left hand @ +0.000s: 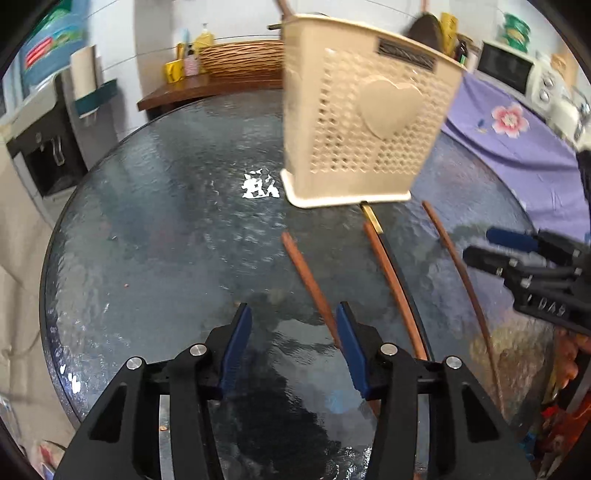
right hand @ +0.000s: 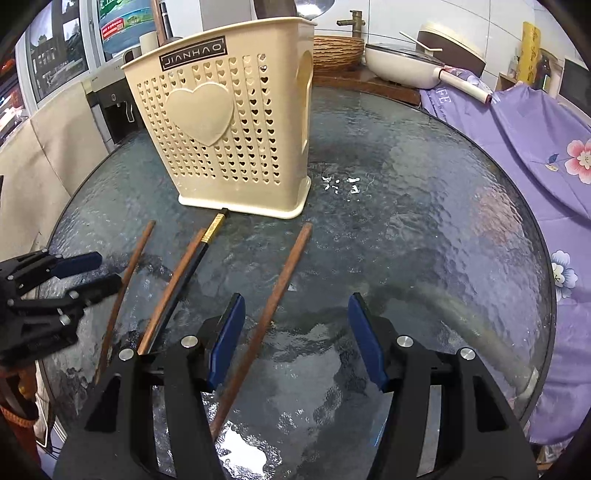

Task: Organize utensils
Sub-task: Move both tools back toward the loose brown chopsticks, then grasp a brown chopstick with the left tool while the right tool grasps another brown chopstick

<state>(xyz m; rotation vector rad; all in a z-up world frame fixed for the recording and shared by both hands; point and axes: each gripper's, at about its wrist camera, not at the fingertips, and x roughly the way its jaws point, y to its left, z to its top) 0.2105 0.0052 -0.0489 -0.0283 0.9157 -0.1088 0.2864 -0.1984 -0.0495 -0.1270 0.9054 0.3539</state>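
Note:
A beige perforated utensil holder [left hand: 365, 122] with a heart stands on the round glass table [left hand: 166, 229]; it also shows in the right wrist view [right hand: 229, 136]. Several chopsticks lie in front of it: brown ones [right hand: 280, 284] [right hand: 127, 280] [right hand: 173, 288] and a black gold-banded one [right hand: 195, 266]. In the left wrist view they are the brown sticks [left hand: 310, 288] [left hand: 461, 273] [left hand: 388, 280] and the black one [left hand: 373, 218]. My left gripper [left hand: 293, 325] is open and empty, just left of a brown chopstick. My right gripper [right hand: 295, 314] is open and empty, over a brown chopstick.
A purple floral cloth [right hand: 517, 140] covers the right side. A wicker basket [left hand: 240, 57], bottles and a white pan [right hand: 402, 66] sit on a wooden counter behind. A water dispenser [left hand: 48, 147] stands left. Utensil handles stick out of the holder top [right hand: 273, 9].

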